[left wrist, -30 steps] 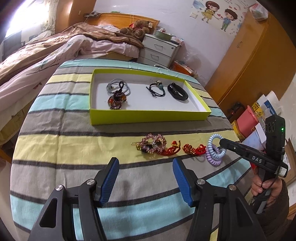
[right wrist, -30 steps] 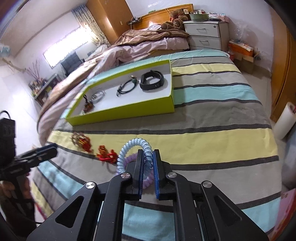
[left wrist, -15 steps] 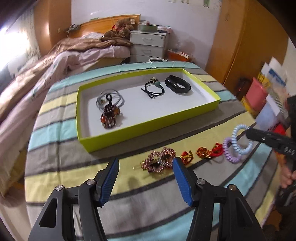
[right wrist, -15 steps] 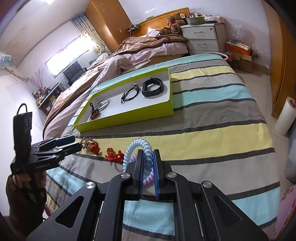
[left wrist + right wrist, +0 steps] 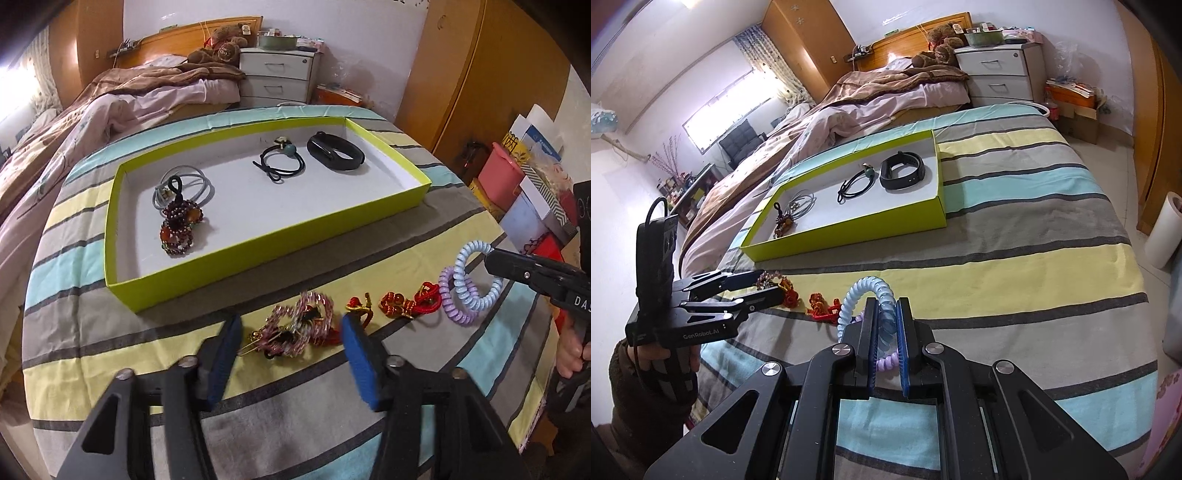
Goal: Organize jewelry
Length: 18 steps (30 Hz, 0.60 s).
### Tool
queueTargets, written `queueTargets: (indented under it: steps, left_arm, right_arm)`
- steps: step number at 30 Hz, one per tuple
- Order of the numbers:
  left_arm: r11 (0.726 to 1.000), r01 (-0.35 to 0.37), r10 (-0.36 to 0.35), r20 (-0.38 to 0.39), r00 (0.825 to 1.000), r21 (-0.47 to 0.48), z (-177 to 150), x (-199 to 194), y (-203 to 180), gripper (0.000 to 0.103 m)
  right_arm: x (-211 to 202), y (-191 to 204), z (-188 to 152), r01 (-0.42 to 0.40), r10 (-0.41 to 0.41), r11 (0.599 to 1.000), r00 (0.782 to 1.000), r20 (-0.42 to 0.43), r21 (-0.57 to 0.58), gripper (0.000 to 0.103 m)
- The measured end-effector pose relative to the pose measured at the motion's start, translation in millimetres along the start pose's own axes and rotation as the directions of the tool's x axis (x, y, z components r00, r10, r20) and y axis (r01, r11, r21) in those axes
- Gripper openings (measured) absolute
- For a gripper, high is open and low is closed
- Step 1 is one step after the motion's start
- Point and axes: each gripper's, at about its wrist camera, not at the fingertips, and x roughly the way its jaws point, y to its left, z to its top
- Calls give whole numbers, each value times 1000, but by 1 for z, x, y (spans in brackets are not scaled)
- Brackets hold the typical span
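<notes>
On the left, the left gripper [image 5: 288, 354] is hovering low over the striped cloth [image 5: 303, 424] with its blue pads spread wide, framing the pink beaded bracelet [image 5: 295, 330] without touching it. The wide opening is judged to be preparation for closing on that tangled cluster.

Beyond it, the green tray [image 5: 258, 254] is holding the pieces already sorted: a grey cord loop [image 5: 184, 184] with a dark red bead bracelet [image 5: 179, 229] at its left end, a black hair tie [image 5: 280, 162] in the middle, and a black wristband [image 5: 336, 151] at the right. They are lying apart from one another, which is keeping them from tangling.

To the right of the beaded bracelet, two red knotted charms [image 5: 406, 304] are lying in a row on the cloth.

Farthest right, the right gripper [image 5: 886, 328] is pinching the blue coil band [image 5: 875, 295] between nearly closed pads. The purple coil band [image 5: 452, 299] is lying just beside it; whether it is also gripped cannot be told.
</notes>
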Motion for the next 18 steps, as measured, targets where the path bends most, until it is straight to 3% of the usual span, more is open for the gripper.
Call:
queueTargets:
  steps: [5, 11, 18]
  left_arm:
    - [1000, 3, -3, 11, 1000, -11, -2, -3, 2, 32]
    - [999, 13, -11, 28, 1000, -42, -4, -7, 6, 25]
    - [996, 24, -20, 54, 998, -83, -7, -12, 13, 24]
  right_arm:
    - [1, 0, 0, -1, 1, 1000, 1000, 0, -2, 10]
    - [2, 1, 0, -3, 3, 1000, 1000, 3, 1, 10]
    - [2, 2, -2, -1, 1, 1000, 1000, 9, 5, 10]
